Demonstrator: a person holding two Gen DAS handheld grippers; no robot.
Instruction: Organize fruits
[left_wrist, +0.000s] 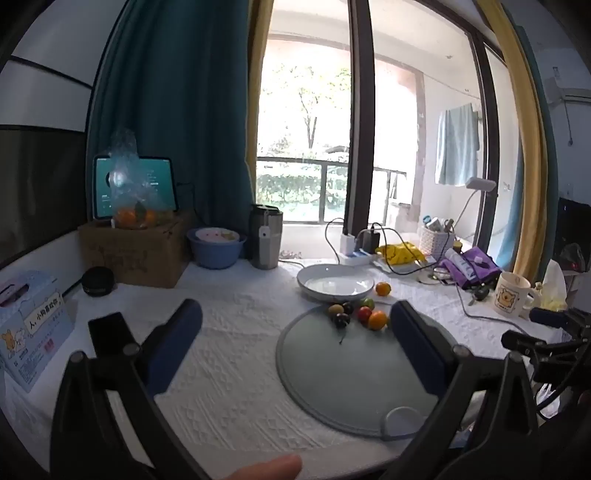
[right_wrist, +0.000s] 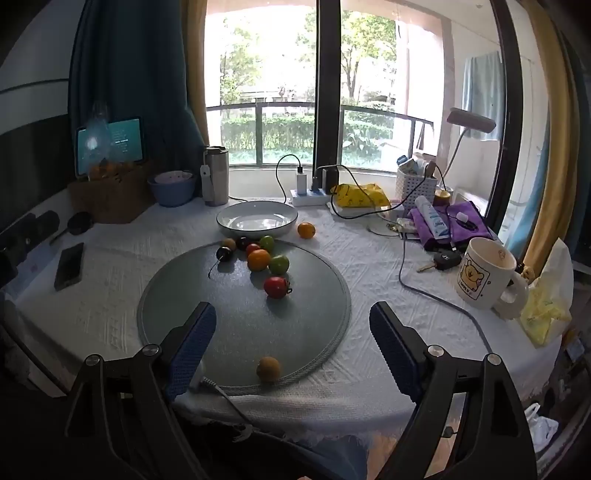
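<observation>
Several small fruits lie on a round grey glass board (right_wrist: 243, 325): a red tomato (right_wrist: 276, 287), an orange (right_wrist: 258, 259), a green fruit (right_wrist: 279, 264), a dark cherry (right_wrist: 224, 253) and a brown fruit (right_wrist: 268, 368) near the front rim. Another orange (right_wrist: 306, 230) lies on the cloth beside an empty white plate (right_wrist: 256, 219). My right gripper (right_wrist: 291, 332) is open and empty above the board's near edge. My left gripper (left_wrist: 295, 325) is open and empty, left of the board (left_wrist: 351, 373); the fruit cluster (left_wrist: 360, 314) and the plate (left_wrist: 336, 283) lie ahead.
A black phone (right_wrist: 69, 266) lies at the left. A bear mug (right_wrist: 485, 273), keys (right_wrist: 441, 260), a purple pouch and cables crowd the right. A blue bowl (right_wrist: 171, 188), a steel tumbler (right_wrist: 216, 175), a cardboard box and a tablet stand at the back.
</observation>
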